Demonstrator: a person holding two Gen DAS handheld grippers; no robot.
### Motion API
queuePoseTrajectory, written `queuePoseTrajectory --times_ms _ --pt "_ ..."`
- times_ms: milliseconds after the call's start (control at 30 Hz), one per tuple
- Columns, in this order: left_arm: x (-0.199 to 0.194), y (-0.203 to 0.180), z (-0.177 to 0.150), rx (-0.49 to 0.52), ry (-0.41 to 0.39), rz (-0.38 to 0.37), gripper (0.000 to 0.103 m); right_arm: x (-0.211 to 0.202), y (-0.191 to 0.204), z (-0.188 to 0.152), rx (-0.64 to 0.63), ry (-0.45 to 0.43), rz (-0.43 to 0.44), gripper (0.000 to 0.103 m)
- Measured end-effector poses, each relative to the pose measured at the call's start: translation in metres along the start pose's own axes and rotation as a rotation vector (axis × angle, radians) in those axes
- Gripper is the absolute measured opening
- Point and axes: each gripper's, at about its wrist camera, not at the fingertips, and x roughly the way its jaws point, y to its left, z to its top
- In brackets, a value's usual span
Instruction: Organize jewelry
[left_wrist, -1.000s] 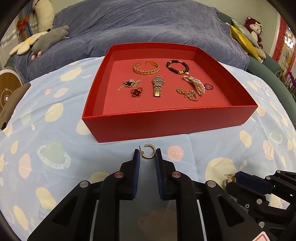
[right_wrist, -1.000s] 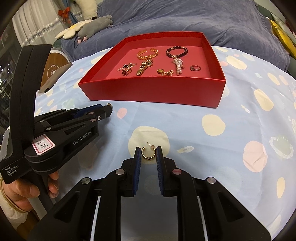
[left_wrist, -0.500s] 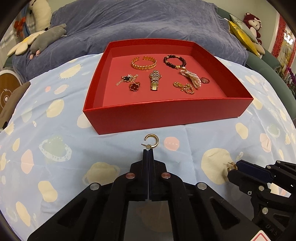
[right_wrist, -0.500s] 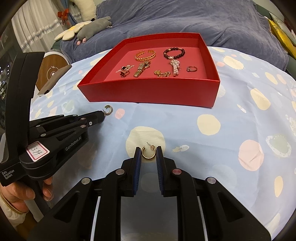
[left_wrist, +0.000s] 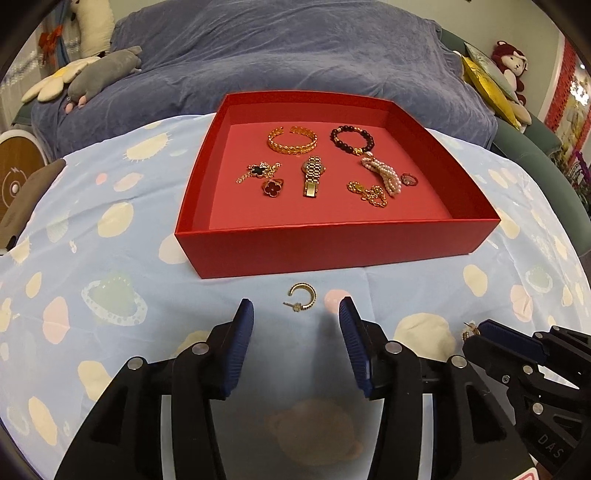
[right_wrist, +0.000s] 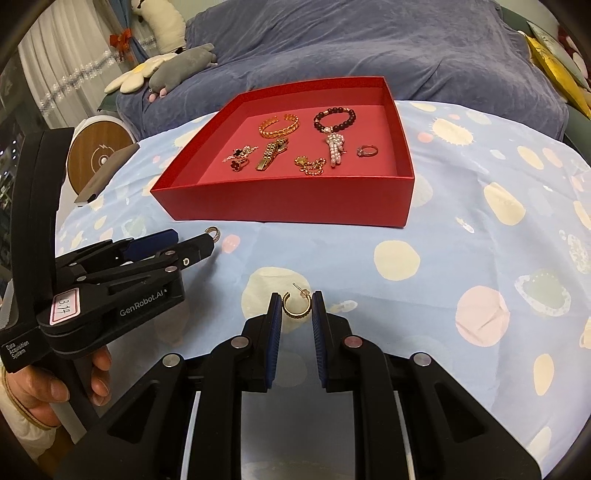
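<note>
A gold hoop earring lies on the spotted blue cloth just ahead of my left gripper, whose jaws are opening with nothing pressed between the pads. The right wrist view shows that earring at the tips of the left gripper. My right gripper is shut on a second gold hoop earring, low over a pale spot on the cloth. Its tip and earring show at the lower right of the left wrist view. The red box sits just beyond both earrings.
Inside the box lie a gold bangle, a dark bead bracelet, a gold watch, clover pieces, a chain, a pearl piece and a ring. A blue-grey sofa with plush toys is behind. A hand grips the left tool.
The left jaws went from narrow around the earring, to fully shut with it at their tips, to wide apart now. The earring lies free on the cloth. The right gripper is unchanged.
</note>
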Motion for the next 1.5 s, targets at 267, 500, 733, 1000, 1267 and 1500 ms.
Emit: queuePoseTrajectory --times_ms 267,500,733,1000,1267,1500 --pt "0.019 -0.005 0.004 0.022 0.009 0.048 0.046 -0.002 -0.007 0.002 0.014 0.000 -0.005 0.016" --pt "0.020 -0.011 0.003 0.064 -0.006 0.072 0.014 0.001 -0.015 0.003 0.023 0.007 -0.012 0.016" --pt "0.017 -0.012 0.001 0.081 0.002 0.064 0.014 0.001 -0.009 0.005 0.009 0.001 -0.020 0.016" --pt "0.006 -0.013 -0.011 0.101 0.025 0.056 0.014 0.004 -0.004 0.009 -0.012 0.000 -0.041 0.016" --pt "-0.010 -0.010 -0.022 0.108 0.025 0.047 0.014 0.007 0.007 0.007 -0.031 0.002 -0.041 0.016" --pt "-0.019 -0.007 -0.026 0.111 0.025 0.047 0.014 0.009 0.014 0.004 -0.048 0.007 -0.043 0.016"
